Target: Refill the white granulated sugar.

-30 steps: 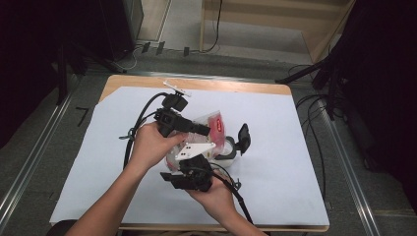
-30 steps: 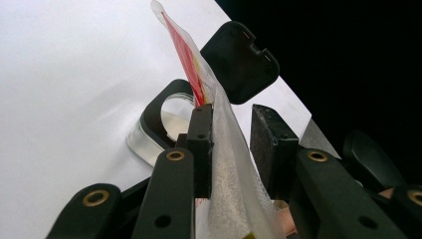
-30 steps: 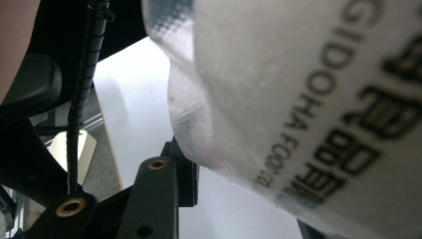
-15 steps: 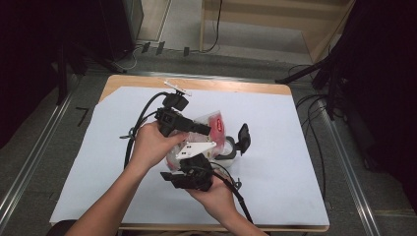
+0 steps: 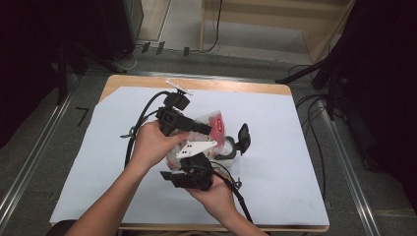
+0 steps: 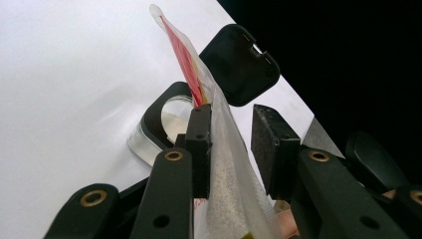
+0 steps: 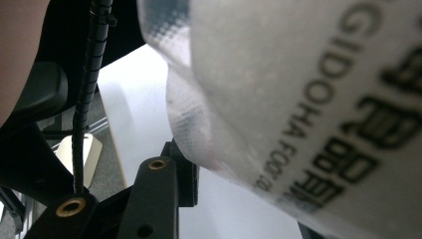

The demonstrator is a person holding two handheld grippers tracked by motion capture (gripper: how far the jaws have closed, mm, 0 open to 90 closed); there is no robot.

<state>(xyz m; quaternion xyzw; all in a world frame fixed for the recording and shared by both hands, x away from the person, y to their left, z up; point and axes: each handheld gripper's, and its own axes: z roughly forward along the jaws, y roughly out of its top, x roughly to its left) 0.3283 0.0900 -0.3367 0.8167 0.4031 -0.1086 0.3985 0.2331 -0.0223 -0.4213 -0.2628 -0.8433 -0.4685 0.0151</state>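
Observation:
A clear pouch [image 5: 215,123] with a red printed side hangs tilted over a clear jar [image 5: 227,152] that has a black rim and an open black flip lid [image 5: 243,137]. My left gripper [image 5: 202,129] reaches in from the left and is shut on the pouch [image 6: 224,189]; in the left gripper view the film lies against the left pad [image 6: 200,144] and bulges between the jaws, with the jar [image 6: 161,122] and lid [image 6: 239,64] beyond. My right gripper [image 5: 191,158] comes from below and is shut on the pouch's lower part [image 7: 298,99]; its right jaw is hidden behind the film.
A white sheet [image 5: 98,162] covers the wooden table [image 5: 231,85]. Black cables [image 5: 142,115] trail from both grippers across the sheet. Dark stands and floor cables surround the table; the sheet's left and right sides are bare.

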